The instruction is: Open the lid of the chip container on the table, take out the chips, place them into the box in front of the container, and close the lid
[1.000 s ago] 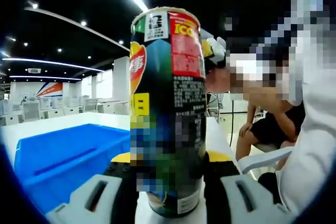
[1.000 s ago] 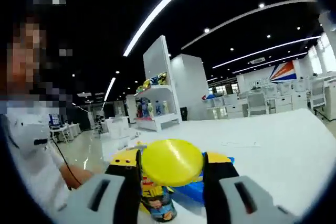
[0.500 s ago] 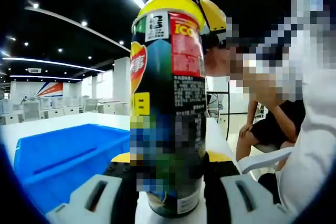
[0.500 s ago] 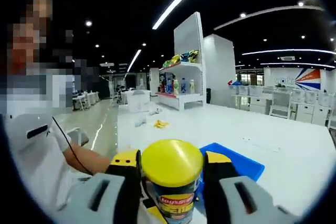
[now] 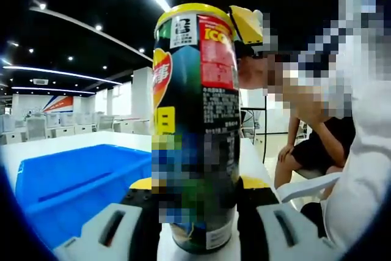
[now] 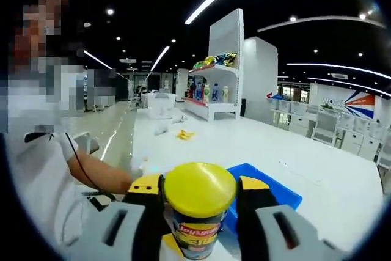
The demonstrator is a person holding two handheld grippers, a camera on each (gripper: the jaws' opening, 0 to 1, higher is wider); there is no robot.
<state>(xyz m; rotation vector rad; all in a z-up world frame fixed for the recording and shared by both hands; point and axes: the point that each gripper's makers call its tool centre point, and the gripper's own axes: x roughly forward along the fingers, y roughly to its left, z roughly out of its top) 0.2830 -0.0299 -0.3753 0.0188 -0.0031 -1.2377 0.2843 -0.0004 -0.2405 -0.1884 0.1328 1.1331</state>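
Note:
The tall chip can [image 5: 195, 126] stands upright on the white table, and my left gripper [image 5: 195, 195] is shut on its lower body. A yellow lid [image 5: 189, 9] sits on the can's top rim. A yellow jaw tip of the right gripper [image 5: 246, 22] shows beside that lid. In the right gripper view, my right gripper [image 6: 200, 184] is shut on the yellow lid [image 6: 200, 198], with the can [image 6: 197, 236] directly under it. The blue box [image 5: 73, 181] lies beside the can, also the blue box [image 6: 269, 191] just past it.
The white table [image 6: 244, 151] stretches far behind the box. A shelf unit [image 6: 214, 90] with goods stands at the back. A seated person [image 5: 317, 145] and a white sleeve [image 5: 366, 169] are close on the right of the left gripper view.
The right gripper carried the yellow lid over to the can and set it down onto the open top. The can and left gripper stayed put.

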